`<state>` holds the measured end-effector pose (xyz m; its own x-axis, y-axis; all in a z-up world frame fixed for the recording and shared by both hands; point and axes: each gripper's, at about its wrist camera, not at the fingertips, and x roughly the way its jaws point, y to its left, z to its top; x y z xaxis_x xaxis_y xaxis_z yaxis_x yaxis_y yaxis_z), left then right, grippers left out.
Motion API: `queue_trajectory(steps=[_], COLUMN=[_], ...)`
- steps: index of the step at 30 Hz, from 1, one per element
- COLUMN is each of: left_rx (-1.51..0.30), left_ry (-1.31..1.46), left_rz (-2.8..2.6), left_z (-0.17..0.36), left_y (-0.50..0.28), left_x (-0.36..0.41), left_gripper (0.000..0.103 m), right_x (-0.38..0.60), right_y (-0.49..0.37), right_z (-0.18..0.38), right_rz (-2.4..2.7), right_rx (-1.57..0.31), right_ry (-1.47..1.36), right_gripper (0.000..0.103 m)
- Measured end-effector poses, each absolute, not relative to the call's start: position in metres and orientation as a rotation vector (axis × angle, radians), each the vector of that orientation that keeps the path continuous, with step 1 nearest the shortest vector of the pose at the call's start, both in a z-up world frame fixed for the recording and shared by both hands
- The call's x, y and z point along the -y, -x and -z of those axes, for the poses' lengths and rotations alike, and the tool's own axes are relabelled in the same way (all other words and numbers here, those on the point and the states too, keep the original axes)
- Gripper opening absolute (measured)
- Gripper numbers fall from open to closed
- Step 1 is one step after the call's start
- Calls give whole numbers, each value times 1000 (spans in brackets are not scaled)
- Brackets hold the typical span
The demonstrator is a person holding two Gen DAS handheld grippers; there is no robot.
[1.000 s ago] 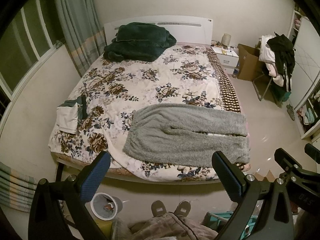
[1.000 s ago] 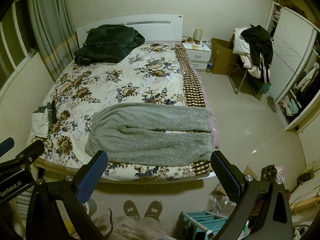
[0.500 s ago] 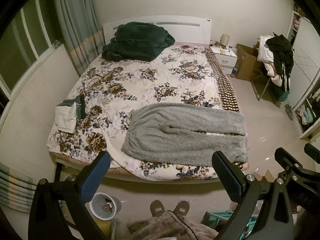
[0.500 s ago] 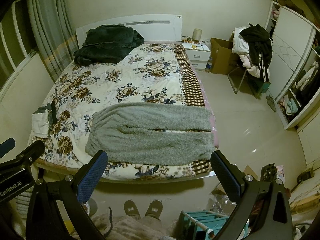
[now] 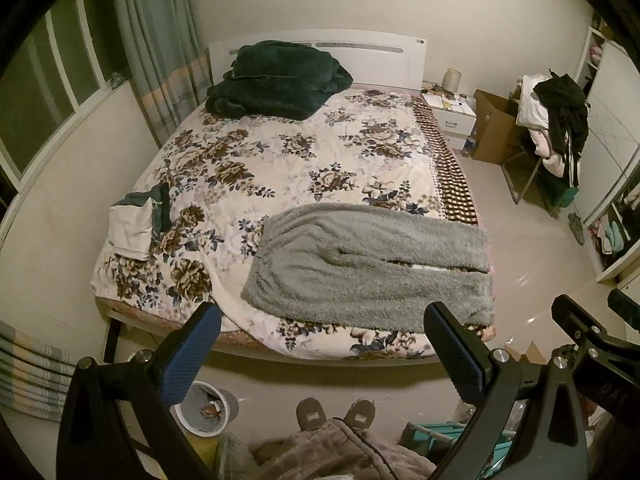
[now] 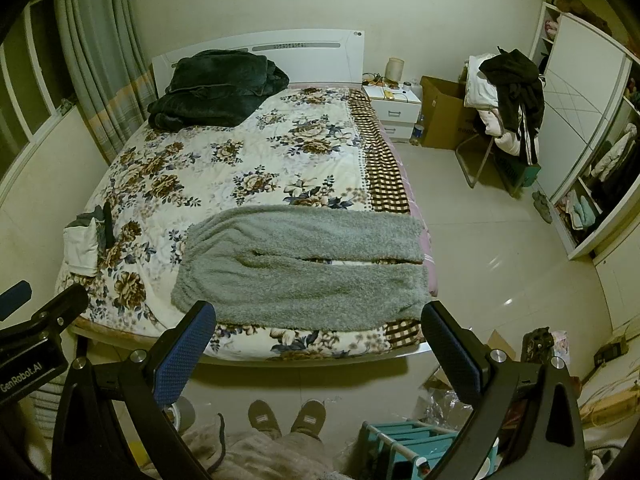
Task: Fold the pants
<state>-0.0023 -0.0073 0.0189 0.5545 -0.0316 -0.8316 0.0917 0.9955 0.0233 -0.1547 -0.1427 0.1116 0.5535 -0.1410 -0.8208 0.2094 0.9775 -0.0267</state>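
You are standing at the foot of the bed [image 5: 256, 184] with your slippers [image 6: 286, 416] on the floor. The gray fuzzy pants [image 5: 372, 268] lie flat across the near end of the bed, on top of the flowery blanket [image 6: 224, 168]. The waist is on the left side and the two legs point to the right, side by side, with a thin gap between them.

Your left tongs [image 5: 320, 352] are spread wide and hold nothing. They hang in the air, in front of the bed edge, not touching the pants. Your right tongs [image 6: 320, 350] are spread wide too and hold nothing, and they also hang apart from the pants.

A dark green blanket [image 5: 276, 80] sits bunched up by the headboard. A small folded white and green cloth [image 5: 138, 226] rests near the left edge of the bed.
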Motion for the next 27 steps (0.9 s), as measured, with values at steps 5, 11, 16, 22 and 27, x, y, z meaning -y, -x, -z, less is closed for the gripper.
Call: queue_trajectory(steps=[5,11,16,22,27], left_rx=[-981,-981,-982,-985,-983], left_ry=[-66,-62,-60,-58,-70], left_rz=[75,77,80,84,94], left_z=[-19,-18,-19,-18,-16], left_y=[2,3,4,4,6], left_x=[6,4,4,4,12], left_gripper=[103,103,103,103,103], right_x=[143,141,139,135,131], right_y=[155,157,158,162,156], right_z=[-111,-111,-111,-109,-95], right_rz=[208,205,204,204,224], right_rx=[-961,-964,-966,-974,-979], right_ry=[-76,-79,-79,-86,-100], right_gripper=[103,103,103,103,103])
